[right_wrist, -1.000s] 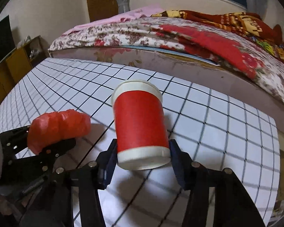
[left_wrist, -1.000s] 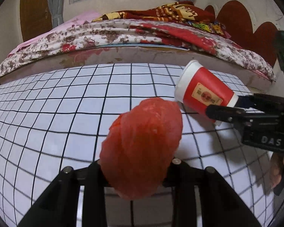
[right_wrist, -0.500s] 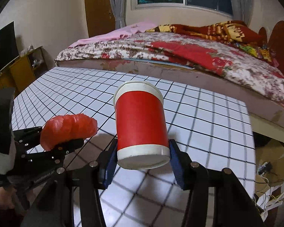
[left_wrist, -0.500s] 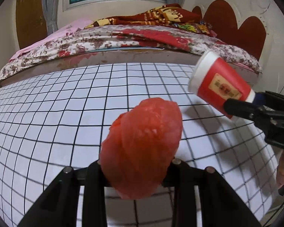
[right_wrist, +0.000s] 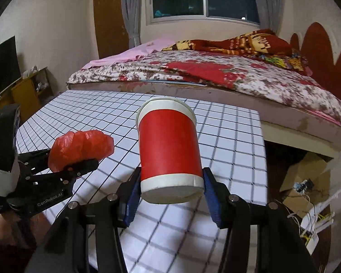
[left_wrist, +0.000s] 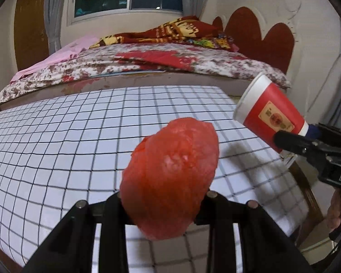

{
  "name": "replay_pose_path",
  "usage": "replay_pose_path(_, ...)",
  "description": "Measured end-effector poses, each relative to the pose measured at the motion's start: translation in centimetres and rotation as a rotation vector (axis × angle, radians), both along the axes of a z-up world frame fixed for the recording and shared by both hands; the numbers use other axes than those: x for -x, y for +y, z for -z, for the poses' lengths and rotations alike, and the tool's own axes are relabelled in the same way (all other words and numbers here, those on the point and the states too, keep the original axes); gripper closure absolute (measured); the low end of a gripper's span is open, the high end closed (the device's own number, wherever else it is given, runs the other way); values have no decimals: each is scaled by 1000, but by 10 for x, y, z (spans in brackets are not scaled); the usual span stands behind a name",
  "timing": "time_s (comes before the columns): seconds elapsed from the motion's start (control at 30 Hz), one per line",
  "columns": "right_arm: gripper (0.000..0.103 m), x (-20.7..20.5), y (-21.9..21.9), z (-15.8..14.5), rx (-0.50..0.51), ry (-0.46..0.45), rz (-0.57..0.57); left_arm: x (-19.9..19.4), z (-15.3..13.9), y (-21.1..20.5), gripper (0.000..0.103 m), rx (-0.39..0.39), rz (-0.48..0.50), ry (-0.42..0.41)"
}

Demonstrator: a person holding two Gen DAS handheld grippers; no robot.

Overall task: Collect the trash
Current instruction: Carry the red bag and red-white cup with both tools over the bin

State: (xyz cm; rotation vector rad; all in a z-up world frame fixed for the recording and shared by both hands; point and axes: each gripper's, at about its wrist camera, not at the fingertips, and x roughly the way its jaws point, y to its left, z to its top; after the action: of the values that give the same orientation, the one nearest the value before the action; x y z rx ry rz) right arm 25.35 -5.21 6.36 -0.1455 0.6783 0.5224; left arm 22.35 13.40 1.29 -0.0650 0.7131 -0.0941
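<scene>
My left gripper [left_wrist: 163, 200] is shut on a crumpled red plastic bag [left_wrist: 170, 177] and holds it above the checkered table [left_wrist: 56, 136]. The bag also shows in the right wrist view [right_wrist: 81, 146], at the left, in the left gripper [right_wrist: 77, 161]. My right gripper [right_wrist: 170, 188] is shut on a red paper cup with white rims [right_wrist: 169, 150], held on its side with its base toward the camera. In the left wrist view the cup [left_wrist: 270, 113] hangs at the right, near the table's right edge, in the right gripper [left_wrist: 293, 136].
A bed with a floral cover [right_wrist: 227, 77] runs along the table's far side. Right of the table, the floor holds a cardboard box [right_wrist: 307, 173] and loose cables [right_wrist: 313, 223]. A TV and cabinet [right_wrist: 13, 79] stand at the left.
Both grippers have risen and pulled back from the table with their loads. The views now look from higher up, and the floor right of the table has come into view.
</scene>
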Motion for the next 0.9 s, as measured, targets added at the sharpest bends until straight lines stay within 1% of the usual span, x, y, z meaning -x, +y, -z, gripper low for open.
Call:
replay_pose_path(0.13,50,34,-30,-13,-24,-23,30,24,-8,-15,71,11,18,-28)
replay_pose_path(0.3,50,67,-59,-23,-39,-50,56,47,-15,-29,71,21,25,-57)
replay_pose_path(0.53,50,99,-99,-27,-38,-80,96,72,-20,-55,71,17,55,-75)
replay_pose_path(0.7,50,115,-128,-21,-57,-91,139,80,-17,-78,71,13,92,-68)
replay_pose_path(0.77,50,122,-147,-15,-80,-95,179,82,-16,-88,71,9,108,-66)
replay_pose_path(0.83,50,127,-169,-7,-121,-76,225,85,-13,-101,71,3,128,-63)
replay_pose_path(0.9,49,129,-184,-3,-127,-61,254,88,-10,-111,71,1,144,-57)
